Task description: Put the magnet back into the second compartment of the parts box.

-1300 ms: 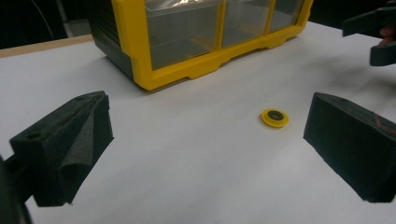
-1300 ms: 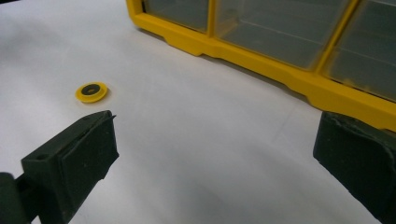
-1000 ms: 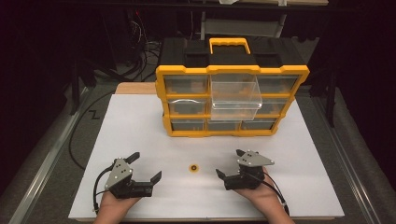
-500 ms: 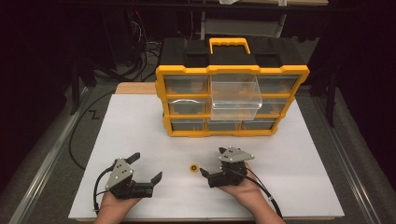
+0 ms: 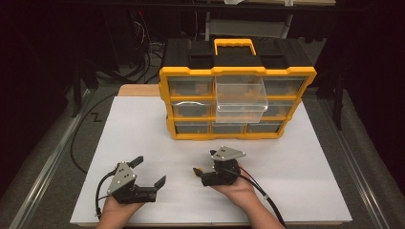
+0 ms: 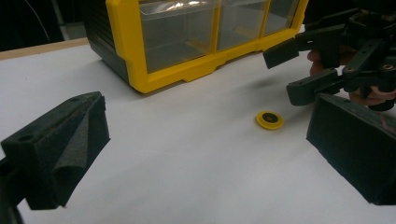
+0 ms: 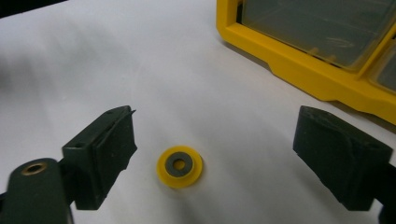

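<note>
A small yellow ring with a dark centre lies flat on the white table sheet. My right gripper sits low over it, one black pad on each side and neither touching it. Its jaws have just been closing, and they still stand apart. In the high view the right gripper points left, with the ring at its tips. My left gripper rests open at the front left with nothing between its pads. The left gripper view looks across to the ring and the right gripper.
A yellow and black drawer organizer with clear drawers stands at the back of the sheet. Its upper middle drawer is pulled out. Cables trail from both grippers toward the front edge.
My right gripper has slid left across the sheet to the ring, and its jaws have narrowed. The left gripper has stayed put.
</note>
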`<state>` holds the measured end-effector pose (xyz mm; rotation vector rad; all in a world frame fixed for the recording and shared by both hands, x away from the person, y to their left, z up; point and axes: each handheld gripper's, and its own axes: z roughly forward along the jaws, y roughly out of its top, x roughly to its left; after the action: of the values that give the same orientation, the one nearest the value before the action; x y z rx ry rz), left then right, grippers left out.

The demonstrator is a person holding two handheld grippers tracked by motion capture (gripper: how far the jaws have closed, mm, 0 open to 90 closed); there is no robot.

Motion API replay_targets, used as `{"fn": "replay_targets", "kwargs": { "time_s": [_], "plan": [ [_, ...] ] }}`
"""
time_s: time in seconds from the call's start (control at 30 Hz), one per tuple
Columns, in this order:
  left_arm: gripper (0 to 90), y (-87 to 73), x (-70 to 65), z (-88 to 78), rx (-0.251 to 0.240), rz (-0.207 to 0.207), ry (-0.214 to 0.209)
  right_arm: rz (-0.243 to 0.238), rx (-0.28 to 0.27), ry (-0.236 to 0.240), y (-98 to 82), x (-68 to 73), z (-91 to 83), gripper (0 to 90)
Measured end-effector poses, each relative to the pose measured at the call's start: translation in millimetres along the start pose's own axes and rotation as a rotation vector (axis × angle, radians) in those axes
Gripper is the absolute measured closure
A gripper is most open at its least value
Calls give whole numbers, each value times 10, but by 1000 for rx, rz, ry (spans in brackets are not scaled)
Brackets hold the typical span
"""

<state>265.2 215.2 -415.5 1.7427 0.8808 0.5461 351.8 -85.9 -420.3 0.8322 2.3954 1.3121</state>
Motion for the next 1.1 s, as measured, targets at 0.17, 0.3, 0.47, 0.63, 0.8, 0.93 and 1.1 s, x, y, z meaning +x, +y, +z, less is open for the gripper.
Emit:
{"fn": "replay_targets", "kwargs": {
  "time_s": [0.17,0.3,0.47,0.63,0.8,0.93,1.1],
  "plan": [
    [3,-2,-2,3,-3,-1,-2,6,31,38,26,22,43,196],
    [3,-2,-2,1,-6,1,-3,-13,65,60,15,44,71,285],
    [3,-5,-2,2,1,7,-6,-18,131,80,-13,47,109,450],
    [3,-4,-6,4,-2,5,-7,-18,191,97,-41,54,149,478],
    [3,-5,-7,2,-4,4,-9,-45,202,80,-54,58,161,524],
    [3,-6,-4,-1,-3,4,-9,-71,207,65,-60,87,157,549],
    [3,-7,-4,-5,-7,1,-8,-106,206,56,-63,124,165,585]
  ]
}}
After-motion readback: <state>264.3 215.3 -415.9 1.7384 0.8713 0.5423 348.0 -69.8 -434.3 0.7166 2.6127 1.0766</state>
